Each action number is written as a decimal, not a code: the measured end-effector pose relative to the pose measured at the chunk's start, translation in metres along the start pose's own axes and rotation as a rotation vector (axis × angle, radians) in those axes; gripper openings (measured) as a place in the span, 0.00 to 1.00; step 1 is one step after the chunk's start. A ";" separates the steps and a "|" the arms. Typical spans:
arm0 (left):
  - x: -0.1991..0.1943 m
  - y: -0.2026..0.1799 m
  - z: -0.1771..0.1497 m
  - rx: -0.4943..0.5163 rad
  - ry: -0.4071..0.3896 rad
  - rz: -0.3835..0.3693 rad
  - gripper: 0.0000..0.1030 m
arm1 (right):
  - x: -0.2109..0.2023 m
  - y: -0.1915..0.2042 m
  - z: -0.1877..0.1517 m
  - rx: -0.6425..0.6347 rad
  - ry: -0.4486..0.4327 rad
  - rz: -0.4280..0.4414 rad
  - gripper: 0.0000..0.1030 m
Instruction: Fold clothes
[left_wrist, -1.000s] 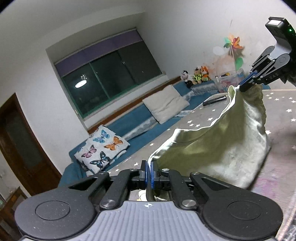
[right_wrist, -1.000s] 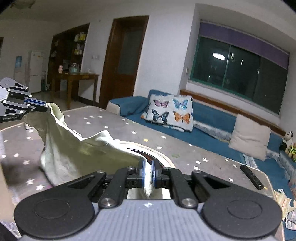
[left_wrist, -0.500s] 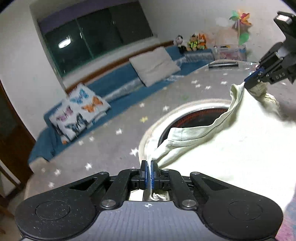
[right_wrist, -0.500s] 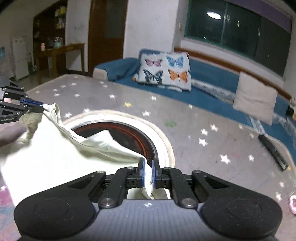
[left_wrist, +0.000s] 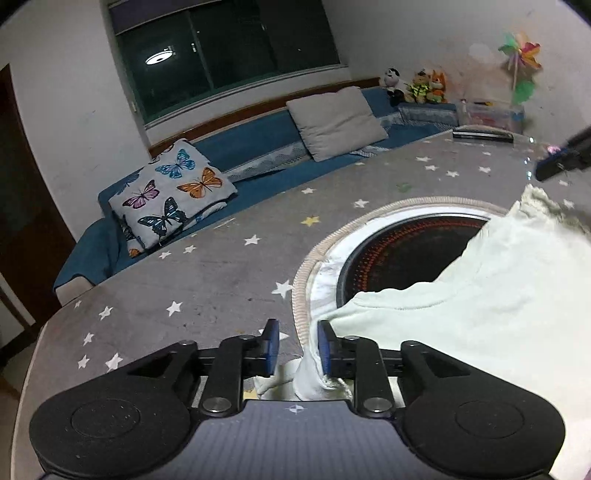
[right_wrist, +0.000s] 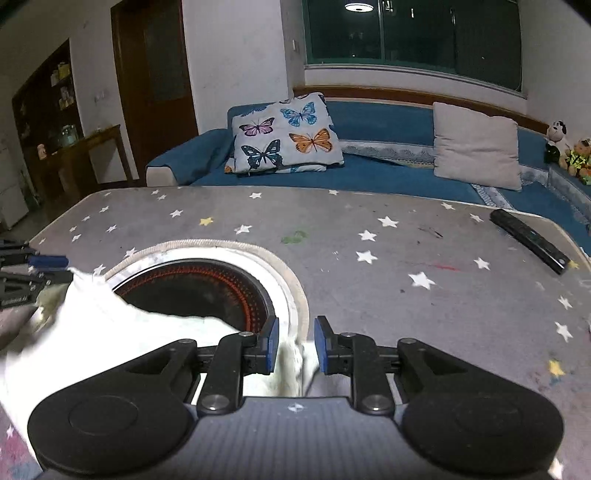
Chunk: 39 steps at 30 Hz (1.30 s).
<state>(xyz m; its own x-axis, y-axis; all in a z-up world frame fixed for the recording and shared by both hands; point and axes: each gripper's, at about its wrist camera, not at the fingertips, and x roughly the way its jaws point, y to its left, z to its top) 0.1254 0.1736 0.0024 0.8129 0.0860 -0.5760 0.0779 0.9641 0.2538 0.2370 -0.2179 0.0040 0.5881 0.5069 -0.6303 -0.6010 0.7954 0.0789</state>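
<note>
Two grippers low over star-print tablecloth (right_wrist: 369, 236), both with jaws apart. Left gripper (left_wrist: 294, 347): corner of pale garment (left_wrist: 517, 295) bunched between pads, not pinched. Right gripper (right_wrist: 294, 345): other corner likewise loose in gap. Garment lies spread on table, partly over round black burner (right_wrist: 207, 291), far edge uneven and ruffled near each corner. Layers hard to count; whether fold is laid cannot be told. Judgement: smoothing and further folds likely left.

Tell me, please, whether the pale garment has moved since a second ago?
Yes. The pale garment has come down from hanging above the table to lying on it, partly over the round burner. Both grippers' fingers have opened.
</note>
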 end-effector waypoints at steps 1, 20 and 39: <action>-0.001 0.001 0.001 -0.009 -0.003 0.001 0.31 | -0.005 -0.001 -0.002 -0.001 0.002 0.000 0.19; -0.061 -0.002 -0.022 -0.144 -0.042 0.008 0.43 | 0.008 0.011 -0.018 -0.013 0.040 -0.019 0.18; -0.008 0.030 -0.033 -0.334 0.076 0.037 0.38 | 0.034 0.021 -0.021 -0.020 0.079 0.006 0.18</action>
<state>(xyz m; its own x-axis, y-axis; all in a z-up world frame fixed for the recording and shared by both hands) 0.1019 0.2107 -0.0111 0.7654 0.1286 -0.6306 -0.1544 0.9879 0.0141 0.2334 -0.1913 -0.0321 0.5403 0.4828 -0.6892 -0.6155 0.7852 0.0676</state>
